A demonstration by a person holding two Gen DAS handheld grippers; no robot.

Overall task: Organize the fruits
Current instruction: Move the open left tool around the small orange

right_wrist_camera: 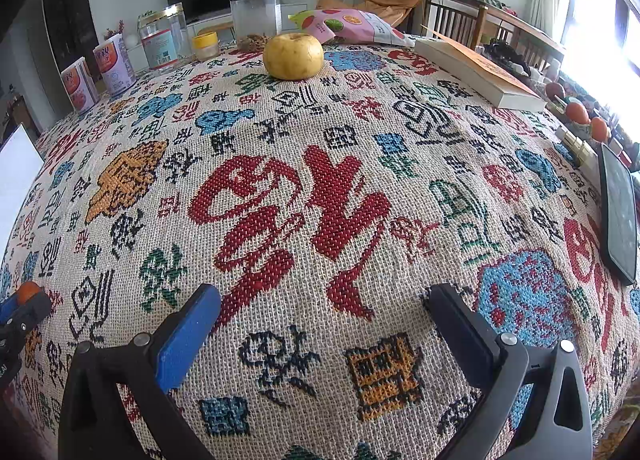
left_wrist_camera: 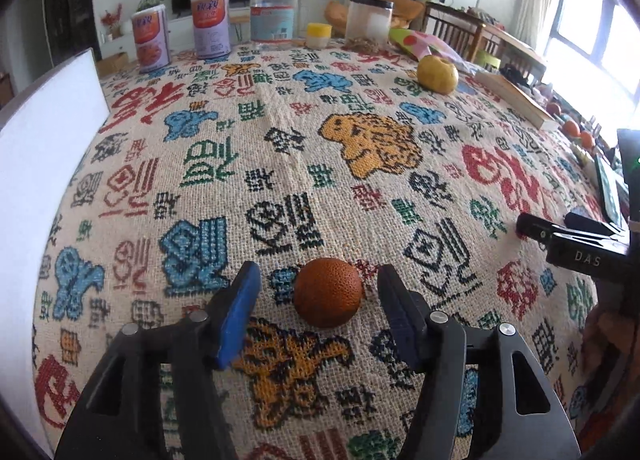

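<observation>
My left tool hangs low over the worktop, which is covered by a woven cloth with coloured characters. Its jaws stand apart with a small, dark orange fruit lying on the cloth between them; neither blue pad touches it, and a gap shows on each side.

My right tool hovers with its jaws spread wide over bare cloth, gripping nothing. From its camera the left tool and the orange fruit appear at the far left edge.

A yellow apple sits well apart at the far side of the worktop, just in front of a colourful snack bag. A book lies to the right of the apple. Two cans and clear jars line the back edge. A phone lies at the right edge.
</observation>
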